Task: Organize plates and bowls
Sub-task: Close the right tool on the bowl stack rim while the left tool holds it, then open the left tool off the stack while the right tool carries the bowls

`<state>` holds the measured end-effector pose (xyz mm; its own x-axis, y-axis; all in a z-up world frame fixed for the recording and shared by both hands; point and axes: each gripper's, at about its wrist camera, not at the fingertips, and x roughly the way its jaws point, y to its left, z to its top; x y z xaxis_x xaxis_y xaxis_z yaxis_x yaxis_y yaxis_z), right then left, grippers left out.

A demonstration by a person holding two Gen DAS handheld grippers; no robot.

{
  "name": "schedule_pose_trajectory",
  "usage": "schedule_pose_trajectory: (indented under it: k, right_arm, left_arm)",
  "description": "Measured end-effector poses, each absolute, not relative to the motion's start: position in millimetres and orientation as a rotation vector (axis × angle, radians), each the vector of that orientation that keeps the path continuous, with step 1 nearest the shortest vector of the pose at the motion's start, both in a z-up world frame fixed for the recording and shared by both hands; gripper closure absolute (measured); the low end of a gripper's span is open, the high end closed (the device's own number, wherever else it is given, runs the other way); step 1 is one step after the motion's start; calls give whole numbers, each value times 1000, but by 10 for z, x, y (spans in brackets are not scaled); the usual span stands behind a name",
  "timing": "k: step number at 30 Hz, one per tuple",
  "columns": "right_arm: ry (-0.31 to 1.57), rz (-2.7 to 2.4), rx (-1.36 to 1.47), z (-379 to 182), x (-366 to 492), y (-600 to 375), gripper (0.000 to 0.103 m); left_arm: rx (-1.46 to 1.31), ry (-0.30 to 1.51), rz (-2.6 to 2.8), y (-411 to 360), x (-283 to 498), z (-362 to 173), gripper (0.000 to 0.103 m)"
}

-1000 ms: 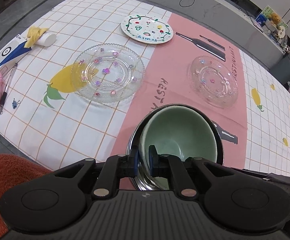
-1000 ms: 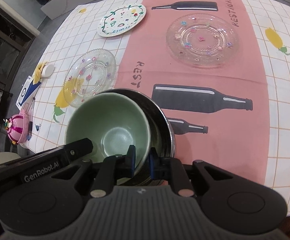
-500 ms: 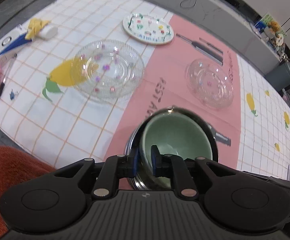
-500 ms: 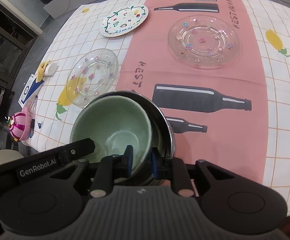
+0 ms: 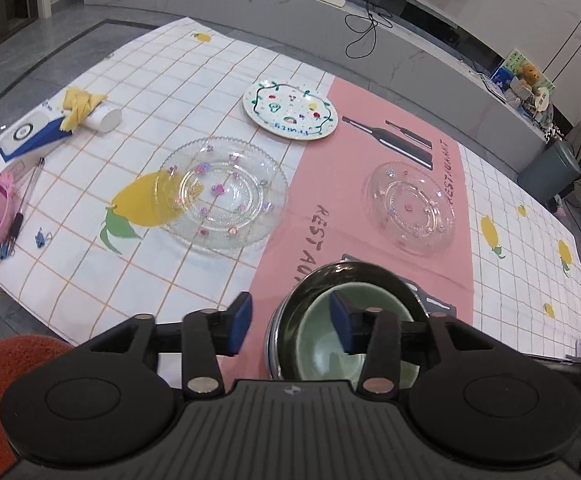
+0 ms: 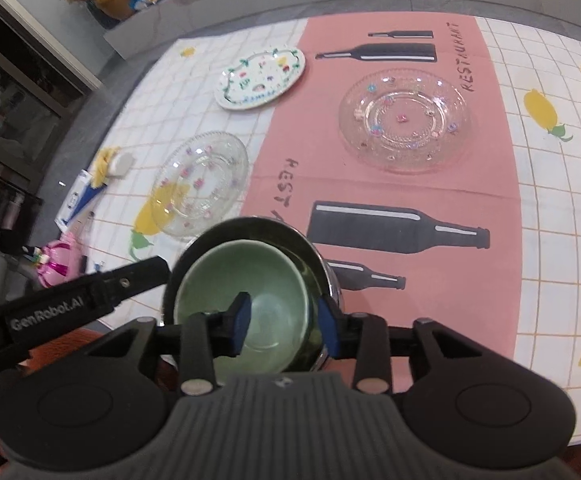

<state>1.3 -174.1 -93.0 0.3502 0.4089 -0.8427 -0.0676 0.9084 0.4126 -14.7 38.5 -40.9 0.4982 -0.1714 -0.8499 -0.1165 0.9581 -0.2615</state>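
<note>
The green bowl [image 5: 332, 344] sits nested inside the steel bowl [image 5: 310, 280], and that pair stands at the near edge of the worktop [image 5: 194, 80], on the pink strip of the cloth. Both sets of tongs are opening around the stack's rims. On the left tongs [image 5: 288, 322], one blue pad is outside the steel bowl's wall and the other is over the green bowl's inside; neither presses on a rim. The right tongs [image 6: 282, 318] straddle the opposite rims, one pad inside the green bowl and one outside the steel wall, also clear of contact as far as the view shows.

The main risk, in my judgement, is a pad catching a rim as the tongs withdraw. Because each pair still brackets a wall, a sideways pull could drag the stack toward the near edge or tip the green bowl, which looks slightly off-centre in its steel host. A straight lift clears that.

Beyond the stack, left of it, lies the large glass plate [image 5: 220, 196]; beyond and right, the smaller glass plate [image 5: 410, 208]; farther back, the painted plate [image 5: 290, 110]. All three are still unstacked, and glass slides easily on cloth if nudged.
</note>
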Motion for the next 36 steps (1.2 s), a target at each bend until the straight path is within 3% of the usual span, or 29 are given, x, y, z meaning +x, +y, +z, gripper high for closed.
schedule_pose_trajectory:
  k: [10, 15, 19, 23, 36]
  right_arm:
    - [1116, 277, 450, -956, -134, -1981, 40]
    - [1244, 295, 572, -1348, -108, -1967, 48]
    - [1263, 263, 594, -1460, -121, -1957, 58]
    - [1273, 240, 622, -1481, -84, -1999, 63]
    - [1260, 229, 575, -1441, 277, -1851, 64]
  left_arm:
    - [-447, 1115, -52, 498, -249, -685, 45]
    - [-510, 1127, -65, 491, -261, -774, 53]
    - [-503, 1138, -31, 516, -263, -832, 73]
    - [-499, 1127, -36, 521, -255, -830, 74]
    - [-476, 1114, -28, 580, 86, -821, 74]
